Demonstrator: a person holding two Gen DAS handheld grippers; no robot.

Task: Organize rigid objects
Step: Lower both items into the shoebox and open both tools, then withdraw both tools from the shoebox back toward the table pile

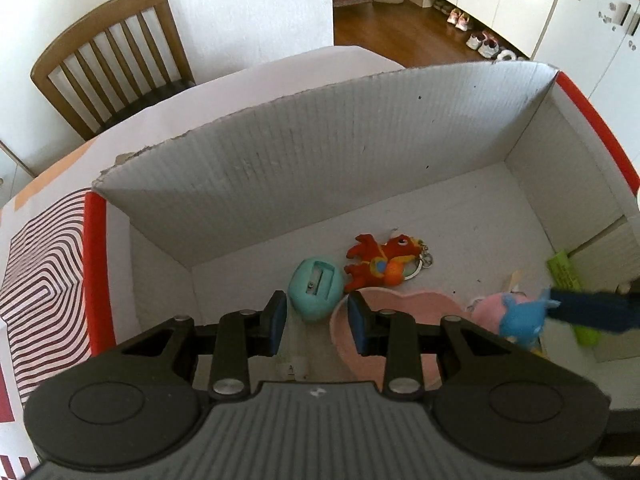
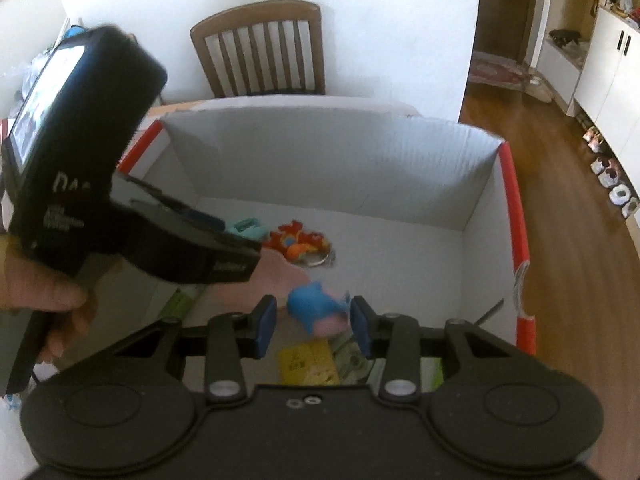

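In the cardboard box (image 2: 400, 168), the blue-and-pink plush toy (image 2: 316, 312) sits between the right claw's (image 2: 314, 322) spread fingers.

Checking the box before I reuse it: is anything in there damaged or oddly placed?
The cardboard box has a ragged, torn top edge on its far wall, worst near the left corner. Inside, the red dragon keychain lies tipped on its side beside the teal pencil sharpener.
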